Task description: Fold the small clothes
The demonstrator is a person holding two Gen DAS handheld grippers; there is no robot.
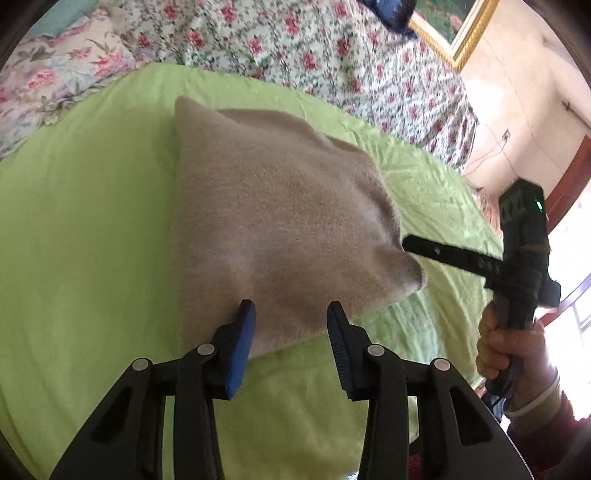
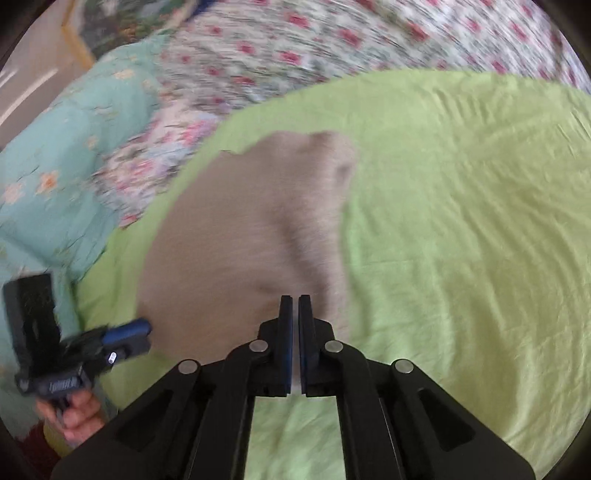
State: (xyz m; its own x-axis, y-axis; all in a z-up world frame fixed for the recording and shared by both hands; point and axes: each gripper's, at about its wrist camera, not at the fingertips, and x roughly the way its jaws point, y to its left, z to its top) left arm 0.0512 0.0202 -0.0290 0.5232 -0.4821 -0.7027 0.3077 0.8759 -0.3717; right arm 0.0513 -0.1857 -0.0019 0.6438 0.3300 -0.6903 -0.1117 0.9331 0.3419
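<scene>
A small beige fleece garment lies on a lime green sheet; it also shows in the right wrist view, blurred. My left gripper is open, its blue pads on either side of the garment's near edge, holding nothing. My right gripper is shut, with its tips over the garment's near right edge. In the left wrist view the right gripper touches the garment's lifted right corner; the cloth looks pinched, though the blur leaves this unsure.
A floral bedspread lies behind the green sheet. A teal quilt is at the left. A gold-framed picture and a wall stand at the back right. The left gripper shows in the right wrist view.
</scene>
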